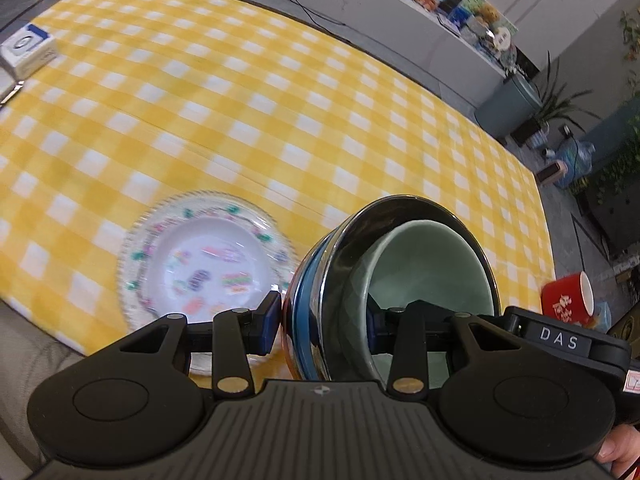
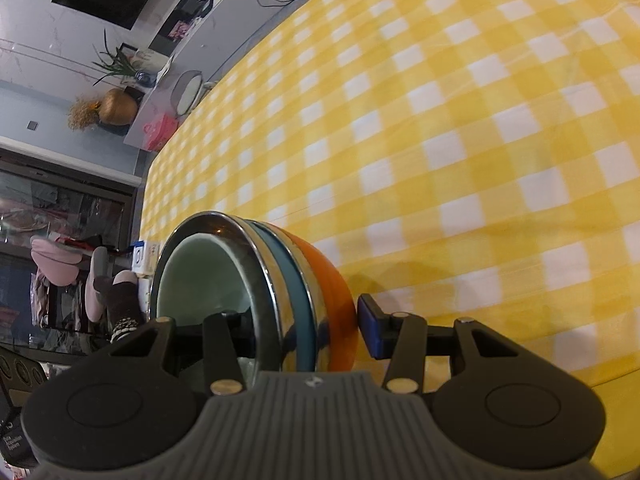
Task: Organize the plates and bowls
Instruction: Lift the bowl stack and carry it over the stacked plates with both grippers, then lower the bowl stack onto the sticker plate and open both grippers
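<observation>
A nested stack of bowls hangs tilted above the yellow checked table: a pale green bowl sits inside steel-rimmed ones with blue and orange outsides. My left gripper is shut on one side of the stack's wall, one finger inside the green bowl and one outside. In the right wrist view my right gripper clamps the opposite side of the bowl stack, its outer pad against the orange bowl. A flower-patterned deep plate lies on the cloth to the left of the stack.
A white and blue box sits at the table's far left corner. A red mug shows beyond the right edge of the table. A shelf with snack packets runs behind the table. The cloth stretches out ahead of the right gripper.
</observation>
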The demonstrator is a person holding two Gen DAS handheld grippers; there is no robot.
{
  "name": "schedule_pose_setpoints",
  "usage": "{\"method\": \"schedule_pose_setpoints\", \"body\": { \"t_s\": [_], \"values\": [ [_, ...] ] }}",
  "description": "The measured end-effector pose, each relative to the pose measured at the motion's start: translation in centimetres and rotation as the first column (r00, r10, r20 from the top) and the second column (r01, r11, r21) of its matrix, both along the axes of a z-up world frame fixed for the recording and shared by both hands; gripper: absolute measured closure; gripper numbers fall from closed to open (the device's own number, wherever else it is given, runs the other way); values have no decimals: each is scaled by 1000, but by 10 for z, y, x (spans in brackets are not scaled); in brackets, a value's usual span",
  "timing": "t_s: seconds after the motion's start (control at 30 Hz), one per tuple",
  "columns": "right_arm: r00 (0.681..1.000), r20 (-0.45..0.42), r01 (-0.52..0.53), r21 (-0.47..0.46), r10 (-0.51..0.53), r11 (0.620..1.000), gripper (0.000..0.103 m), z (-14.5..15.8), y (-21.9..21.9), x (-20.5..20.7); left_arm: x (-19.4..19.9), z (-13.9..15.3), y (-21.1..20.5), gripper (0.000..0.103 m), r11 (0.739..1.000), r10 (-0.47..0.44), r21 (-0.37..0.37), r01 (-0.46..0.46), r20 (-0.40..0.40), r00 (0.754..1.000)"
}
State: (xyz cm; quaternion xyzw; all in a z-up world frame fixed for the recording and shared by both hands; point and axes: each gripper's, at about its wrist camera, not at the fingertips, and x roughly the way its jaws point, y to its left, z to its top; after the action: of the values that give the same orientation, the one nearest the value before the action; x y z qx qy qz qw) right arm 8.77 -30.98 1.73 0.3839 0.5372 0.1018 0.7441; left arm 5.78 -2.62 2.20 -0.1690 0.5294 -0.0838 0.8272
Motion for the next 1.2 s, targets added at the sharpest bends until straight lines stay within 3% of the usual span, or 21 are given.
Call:
{"method": "schedule_pose_setpoints", "body": {
  "t_s": [0.27,0.57,0.87,1.2],
  "values": [
    [999,13,-43,-4,43,999,56,8,56,16,1,3,52,58,996,90,-31,-89,26,996],
    [996,-1,-93,-58,93,994,57,4,104,35,8,-15,93,58,983,162,-88,-164,-21,986],
    [995,-33,-95,-95,93,991,57,-13,116,44,13,-38,105,58,977,169,-123,-174,-57,984],
    [996,-31,-86,-84,83,993,56,-21,109,40,14,-37,100,58,981,164,-105,-165,-21,986]
  ]
}}
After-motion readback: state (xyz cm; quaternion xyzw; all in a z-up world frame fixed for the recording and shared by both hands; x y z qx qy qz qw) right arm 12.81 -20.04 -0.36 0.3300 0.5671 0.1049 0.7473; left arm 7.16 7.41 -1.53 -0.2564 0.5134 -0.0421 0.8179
